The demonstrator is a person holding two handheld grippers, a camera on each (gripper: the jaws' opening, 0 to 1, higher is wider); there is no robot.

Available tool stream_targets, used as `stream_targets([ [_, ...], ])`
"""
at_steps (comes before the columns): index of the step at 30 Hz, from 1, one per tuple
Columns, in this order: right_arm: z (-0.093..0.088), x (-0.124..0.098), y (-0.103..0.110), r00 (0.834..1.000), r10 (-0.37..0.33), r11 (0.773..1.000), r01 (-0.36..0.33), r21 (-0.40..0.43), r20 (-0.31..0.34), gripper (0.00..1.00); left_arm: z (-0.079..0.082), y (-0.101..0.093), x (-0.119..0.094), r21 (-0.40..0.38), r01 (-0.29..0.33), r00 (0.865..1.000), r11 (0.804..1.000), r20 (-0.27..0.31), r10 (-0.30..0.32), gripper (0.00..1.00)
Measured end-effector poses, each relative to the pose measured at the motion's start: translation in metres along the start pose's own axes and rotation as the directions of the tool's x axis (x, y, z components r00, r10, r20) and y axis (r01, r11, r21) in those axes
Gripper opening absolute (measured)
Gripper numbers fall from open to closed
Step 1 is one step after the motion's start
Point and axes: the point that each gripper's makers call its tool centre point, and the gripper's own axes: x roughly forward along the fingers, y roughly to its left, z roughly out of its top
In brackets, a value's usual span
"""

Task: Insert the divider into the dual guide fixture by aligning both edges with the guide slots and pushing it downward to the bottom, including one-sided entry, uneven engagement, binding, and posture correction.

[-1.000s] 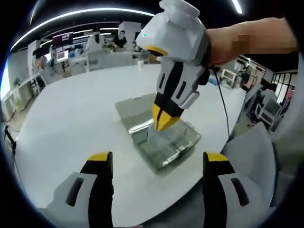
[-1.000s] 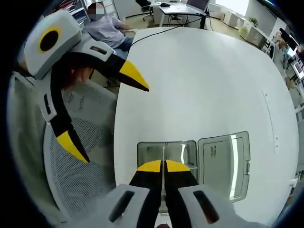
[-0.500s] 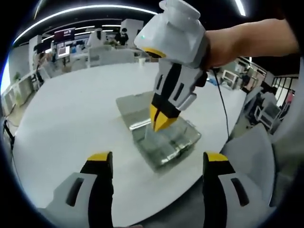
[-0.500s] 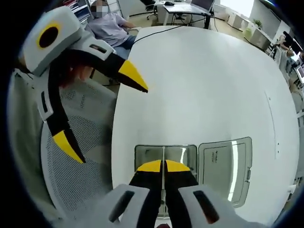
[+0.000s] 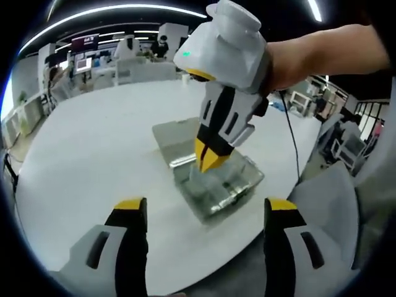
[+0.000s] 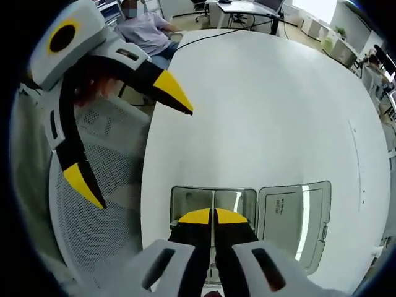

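Note:
A clear plastic fixture box [image 5: 232, 185] lies near the edge of the white table [image 5: 93, 142], its lid [image 5: 176, 137] flat beside it. My right gripper [image 5: 208, 162], held by a hand, points down into the box. It is shut on the thin transparent divider [image 5: 197, 179], which stands upright inside. In the right gripper view the divider [image 6: 213, 199] shows edge-on as a thin line running from my right gripper [image 6: 212, 216] across the fixture [image 6: 185, 199]. My left gripper [image 5: 207, 207] hovers open, short of the box, holding nothing. It also appears as the left gripper [image 6: 127, 139], off the table edge.
The lid [image 6: 294, 216] lies open to the right of the box. A grey mesh chair [image 6: 99, 210] sits below the table edge [image 6: 145, 185], and a person [image 6: 142, 28] sits at the far side. Desks and office gear [image 5: 136, 71] fill the background.
My right gripper has edged slightly left over the box, still shut on the divider. The left gripper stays open in about the same place.

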Motion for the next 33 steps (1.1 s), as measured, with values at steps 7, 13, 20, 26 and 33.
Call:
stream_targets([
  [7,-0.0018,0.0037,-0.0001,1.000,0.006,1.000,-0.006,0.003,-0.002,0.00,-0.0013,0.0011,0.0014,-0.002,0.003,1.000,1.000,-0.007,-0.003,0.76],
  [13,-0.0008,0.0020,0.0018,1.000,0.011,1.000,-0.011,0.019,0.005,0.00,-0.0033,0.0014,0.0028,-0.001,0.004,1.000,1.000,-0.013,-0.004,0.76],
  [20,-0.0021,0.0001,0.0020,1.000,0.007,1.000,-0.007,0.017,0.003,0.00,-0.0024,0.0010,0.0026,0.002,0.006,1.000,1.000,-0.012,-0.006,0.76],
  [26,-0.0022,0.0006,0.0034,1.000,0.007,1.000,-0.007,0.011,0.001,0.00,-0.0026,0.0007,0.0008,0.003,0.005,1.000,1.000,-0.013,-0.005,0.75],
  [33,-0.0014,0.0019,0.0052,1.000,0.010,1.000,-0.010,0.014,-0.002,0.00,-0.0027,0.0007,-0.0012,0.005,0.005,1.000,1.000,-0.015,-0.005,0.75],
])
